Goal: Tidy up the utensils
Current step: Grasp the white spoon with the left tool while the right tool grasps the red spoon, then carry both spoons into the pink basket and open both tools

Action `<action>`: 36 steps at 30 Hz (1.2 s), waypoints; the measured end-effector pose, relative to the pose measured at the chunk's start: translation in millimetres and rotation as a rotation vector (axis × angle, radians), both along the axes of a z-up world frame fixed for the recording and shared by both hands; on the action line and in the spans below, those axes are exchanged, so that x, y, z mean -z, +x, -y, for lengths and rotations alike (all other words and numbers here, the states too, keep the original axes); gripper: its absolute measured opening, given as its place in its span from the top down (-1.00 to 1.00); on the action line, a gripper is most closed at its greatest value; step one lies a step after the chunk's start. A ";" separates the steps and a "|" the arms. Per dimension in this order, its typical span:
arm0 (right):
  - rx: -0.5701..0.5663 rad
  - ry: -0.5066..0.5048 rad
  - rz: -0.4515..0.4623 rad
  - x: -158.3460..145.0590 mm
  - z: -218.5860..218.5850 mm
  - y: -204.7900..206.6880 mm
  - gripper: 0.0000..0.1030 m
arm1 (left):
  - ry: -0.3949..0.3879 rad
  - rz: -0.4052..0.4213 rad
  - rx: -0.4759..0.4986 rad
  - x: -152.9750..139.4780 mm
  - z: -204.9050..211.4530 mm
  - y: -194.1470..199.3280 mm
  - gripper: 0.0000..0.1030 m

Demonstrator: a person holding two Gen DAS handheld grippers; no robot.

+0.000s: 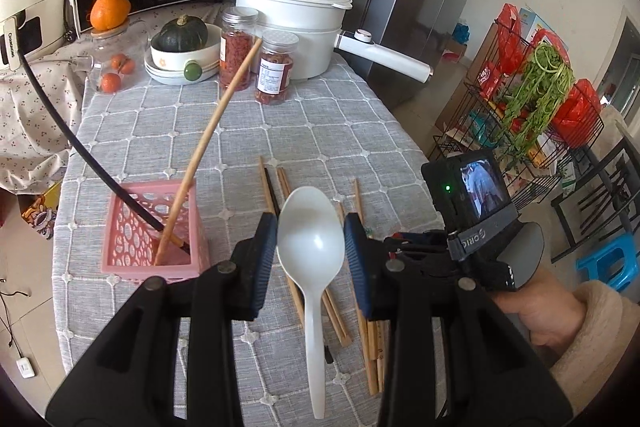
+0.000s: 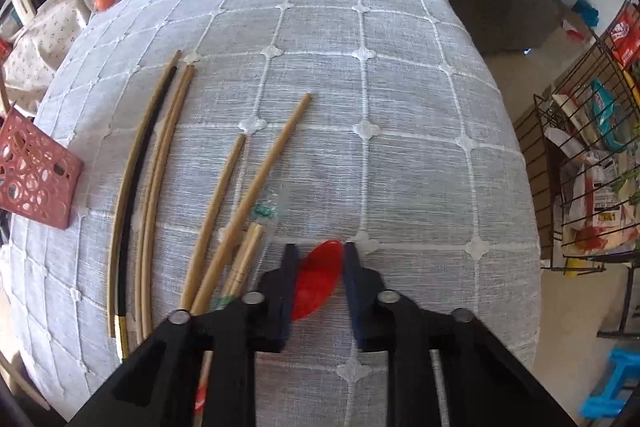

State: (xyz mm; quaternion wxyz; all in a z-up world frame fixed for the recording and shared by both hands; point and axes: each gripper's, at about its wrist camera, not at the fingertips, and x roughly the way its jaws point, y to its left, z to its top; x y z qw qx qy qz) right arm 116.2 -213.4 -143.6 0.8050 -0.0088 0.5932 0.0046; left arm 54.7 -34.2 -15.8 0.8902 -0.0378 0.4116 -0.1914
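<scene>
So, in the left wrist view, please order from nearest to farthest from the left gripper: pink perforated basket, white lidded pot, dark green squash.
1. Pink perforated basket, just left of the left gripper.
2. Dark green squash, far left, in a bowl.
3. White lidded pot, at the back.

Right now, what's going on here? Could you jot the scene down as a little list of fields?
left gripper: shut on white spoon, bowl between the pads
right gripper: shut on red spoon
pink basket: holds one wooden and one black chopstick, leaning
loose chopsticks: several lying on the grey tablecloth
behind: white pot, two jars
</scene>
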 end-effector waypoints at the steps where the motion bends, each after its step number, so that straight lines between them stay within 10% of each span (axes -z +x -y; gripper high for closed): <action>1: -0.002 0.005 -0.007 0.6 -1.7 0.1 0.82 | -0.003 0.005 -0.004 -1.1 -2.3 -0.8 0.29; 10: 0.033 0.101 0.057 -28.9 1.9 -8.6 0.88 | -0.044 0.088 -0.067 -24.7 -25.1 -6.7 0.29; 25: 0.014 0.188 0.248 -90.3 -10.1 -27.6 0.88 | -0.150 0.499 -0.406 -56.9 -86.1 -8.5 0.28; 36: 0.019 0.181 0.269 -90.2 -9.1 -28.2 0.88 | -0.112 0.491 -0.572 -23.4 -94.6 16.0 0.28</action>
